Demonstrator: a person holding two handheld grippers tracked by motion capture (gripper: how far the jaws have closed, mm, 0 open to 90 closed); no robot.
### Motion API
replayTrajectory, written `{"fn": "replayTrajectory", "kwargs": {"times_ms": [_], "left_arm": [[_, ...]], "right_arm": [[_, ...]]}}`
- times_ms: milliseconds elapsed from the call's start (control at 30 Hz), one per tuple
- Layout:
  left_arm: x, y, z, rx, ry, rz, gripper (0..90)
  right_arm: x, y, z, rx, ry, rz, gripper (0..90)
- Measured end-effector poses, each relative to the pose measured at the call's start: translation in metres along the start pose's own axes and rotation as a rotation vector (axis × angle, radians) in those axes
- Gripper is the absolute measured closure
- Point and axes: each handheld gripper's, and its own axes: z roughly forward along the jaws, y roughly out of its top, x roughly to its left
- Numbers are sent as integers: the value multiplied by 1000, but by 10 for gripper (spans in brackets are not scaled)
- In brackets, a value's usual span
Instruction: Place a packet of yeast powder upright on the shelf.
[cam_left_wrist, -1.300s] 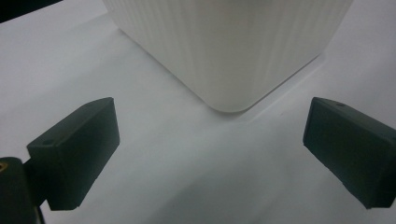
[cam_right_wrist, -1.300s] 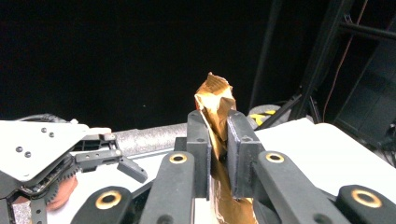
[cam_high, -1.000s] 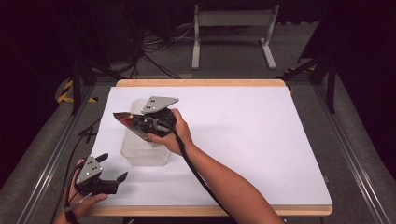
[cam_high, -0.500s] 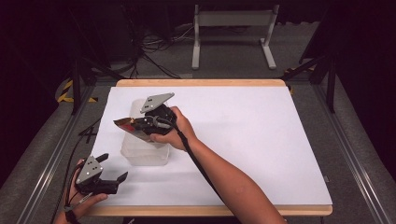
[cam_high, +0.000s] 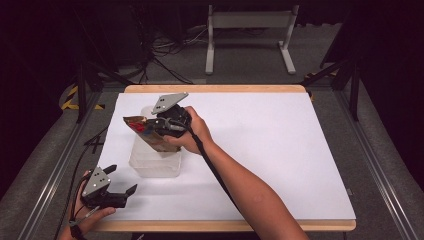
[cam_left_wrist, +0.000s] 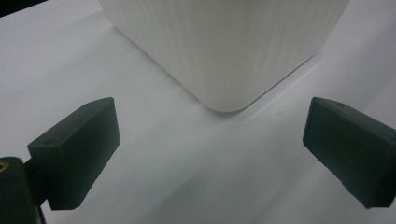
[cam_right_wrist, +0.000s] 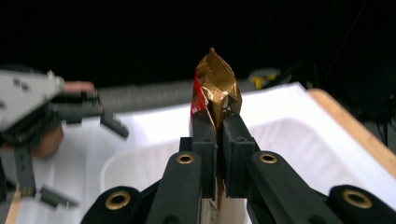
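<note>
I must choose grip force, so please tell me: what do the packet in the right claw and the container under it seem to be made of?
Packet: probably thin metallised foil or film, glossy gold with red print; it is creased and crumpled where the right claw pinches it.
Container: likely translucent whitish plastic, matt, with fine vertical ribs on its wall and rounded corners.

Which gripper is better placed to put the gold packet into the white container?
Right. The right gripper already clamps the gold packet above the white container; the left gripper rests open beside it.
</note>
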Motion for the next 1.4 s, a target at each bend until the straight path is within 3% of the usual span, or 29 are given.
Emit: {"fn": "replayTrajectory", "kwargs": {"times_ms": [167,500,733,1233,1400], "left_arm": [[0,0,-1,-6,0,-2,48],[0,0,-1,-11,-4,-3,47],[0,0,-2,-20,-2,-13,46],[0,1,-1,-12,0,-4,46],[0,1,0,-12,-2,-5,46]], "right_arm": [[-4,-6,2,-100,13,27,854],[-5,-33,6,-161,18,52,850],[-5,-54,7,-144,17,61,842],[-9,-64,-1,-89,-11,40,821],[-13,-67,-2,-87,-10,60,814]]}}
